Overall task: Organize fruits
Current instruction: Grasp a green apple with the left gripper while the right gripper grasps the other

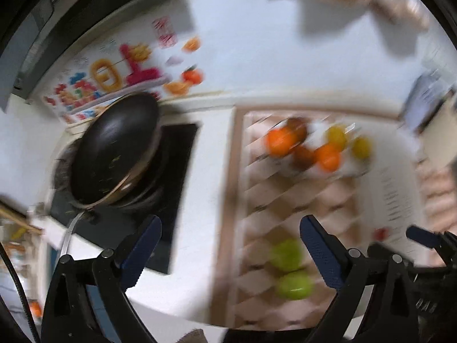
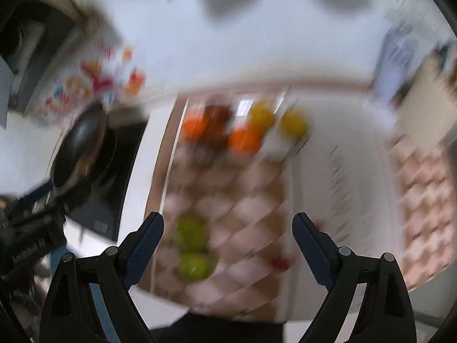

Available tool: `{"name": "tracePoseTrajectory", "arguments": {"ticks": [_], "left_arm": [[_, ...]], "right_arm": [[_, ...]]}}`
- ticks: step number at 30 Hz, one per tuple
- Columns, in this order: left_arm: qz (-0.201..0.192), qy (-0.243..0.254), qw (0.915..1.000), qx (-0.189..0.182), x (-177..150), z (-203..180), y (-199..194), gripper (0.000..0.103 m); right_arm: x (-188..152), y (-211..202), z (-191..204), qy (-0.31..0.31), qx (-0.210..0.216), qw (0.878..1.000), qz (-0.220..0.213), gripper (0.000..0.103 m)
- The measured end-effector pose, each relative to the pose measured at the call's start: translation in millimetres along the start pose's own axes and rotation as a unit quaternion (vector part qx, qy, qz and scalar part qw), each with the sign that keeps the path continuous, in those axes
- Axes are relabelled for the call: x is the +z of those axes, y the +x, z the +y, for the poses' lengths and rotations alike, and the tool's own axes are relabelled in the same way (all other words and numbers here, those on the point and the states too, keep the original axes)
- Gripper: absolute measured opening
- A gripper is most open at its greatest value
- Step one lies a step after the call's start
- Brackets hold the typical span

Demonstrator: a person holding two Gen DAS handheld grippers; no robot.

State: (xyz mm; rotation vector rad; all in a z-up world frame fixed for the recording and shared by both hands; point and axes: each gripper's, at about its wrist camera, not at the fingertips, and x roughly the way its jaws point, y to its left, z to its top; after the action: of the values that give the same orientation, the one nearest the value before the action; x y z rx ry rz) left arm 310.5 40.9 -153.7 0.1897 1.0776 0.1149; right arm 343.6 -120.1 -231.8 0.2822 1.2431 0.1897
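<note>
left cam, blurry: my left gripper (image 1: 230,253) is spread wide with nothing in it. two green fruits (image 1: 288,268) sit on the checkered mat (image 1: 300,200), oranges (image 1: 302,148) farther back. right cam: right gripper (image 2: 228,250) also gaping, empty, same green fruits (image 2: 191,248) between the fingers.

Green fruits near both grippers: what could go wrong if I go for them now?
1. The two green fruits touch each other, so closing on one could nudge the other away.
2. Both views are blurred, so aim is unsure; the open right gripper may miss.
3. The left gripper, also open and empty, sits close beside the right one, so they could collide over the checkered mat.
</note>
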Motion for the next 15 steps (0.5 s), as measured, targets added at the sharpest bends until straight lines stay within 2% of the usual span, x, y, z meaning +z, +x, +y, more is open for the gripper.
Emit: {"name": "tracePoseTrajectory", "arguments": {"ticks": [3,7,10,13,14,15], "left_arm": [[0.046,0.010,0.9980,0.043,-19.5,7.0,34.5,0.099],[0.107,0.004,0.9928,0.054,-45.4,17.3,69.7,0.099],[0.143,-0.016,0.9886,0.045,-58.2,24.9,88.1,0.099],[0.163,-0.034,0.9858,0.024,-63.0,26.0,95.5,0.099],[0.167,-0.042,0.9850,0.012,-64.4,24.6,96.9,0.099],[0.169,-0.046,0.9845,0.005,-64.0,22.9,98.5,0.099]], "right_arm": [[-19.4,76.3,10.3,-0.009,0.029,0.994,0.106,0.094],[-41.8,138.0,18.5,-0.018,0.038,0.983,0.178,0.093],[-48.7,164.1,21.5,-0.019,0.042,0.979,0.200,0.088],[-54.0,177.0,26.2,-0.034,0.043,0.976,0.209,0.073],[-53.1,175.5,29.0,-0.045,0.045,0.978,0.201,0.064],[-52.5,175.1,31.1,-0.055,0.047,0.978,0.198,0.064]]}}
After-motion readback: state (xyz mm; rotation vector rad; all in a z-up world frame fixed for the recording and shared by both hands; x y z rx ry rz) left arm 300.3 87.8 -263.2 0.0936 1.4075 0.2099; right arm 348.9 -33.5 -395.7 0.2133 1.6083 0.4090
